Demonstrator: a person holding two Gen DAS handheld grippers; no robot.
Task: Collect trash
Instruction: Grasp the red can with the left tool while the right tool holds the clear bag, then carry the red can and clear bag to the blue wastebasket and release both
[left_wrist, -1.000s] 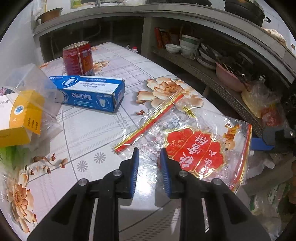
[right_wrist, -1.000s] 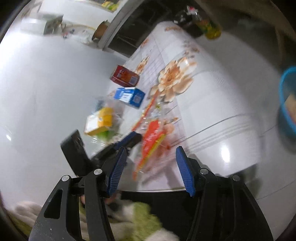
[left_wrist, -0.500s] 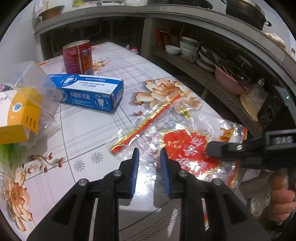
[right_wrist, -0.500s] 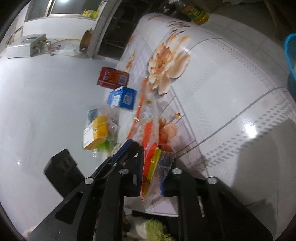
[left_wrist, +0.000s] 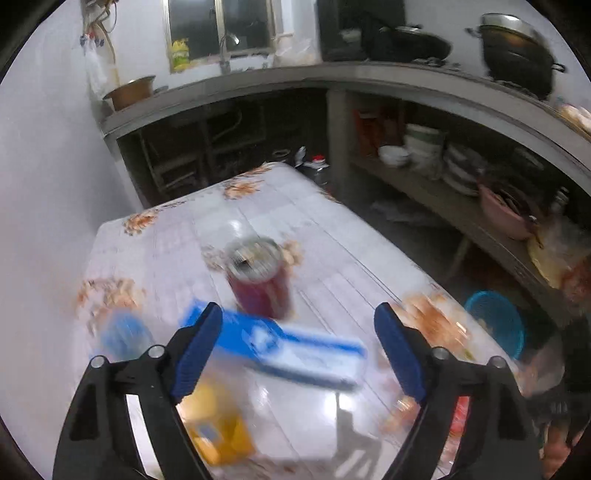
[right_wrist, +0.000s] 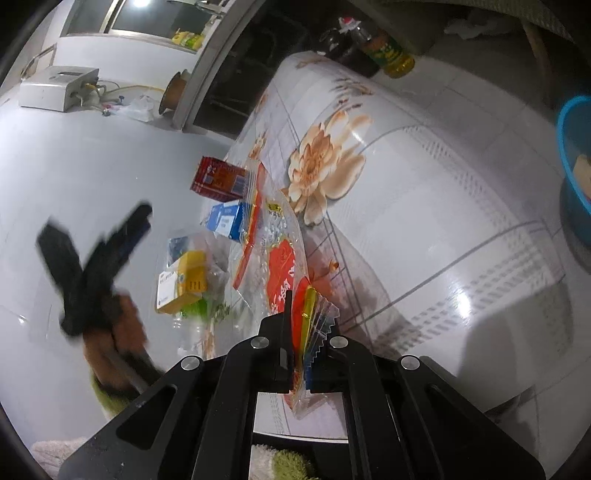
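Now the left gripper is hovering above the flowered table with its 2 blue-padded jaws spreading apart and nothing between them. Its view is blurred, but on the table under it a yellow box is lying at the near left, a blue and white carton is lying just beyond that, and a red can is standing upright past the carton. A blue basket is sitting on the floor off the table's right edge. Over in the right wrist view, a hand at the left is carrying the left gripper, smeared by motion, above the wall-side edge of the table. Further right, the right gripper is pressing its jaws together on the crinkled near edge of a clear plastic wrapper with a red and gold label. Its far part is draping over the table toward the carton and can.
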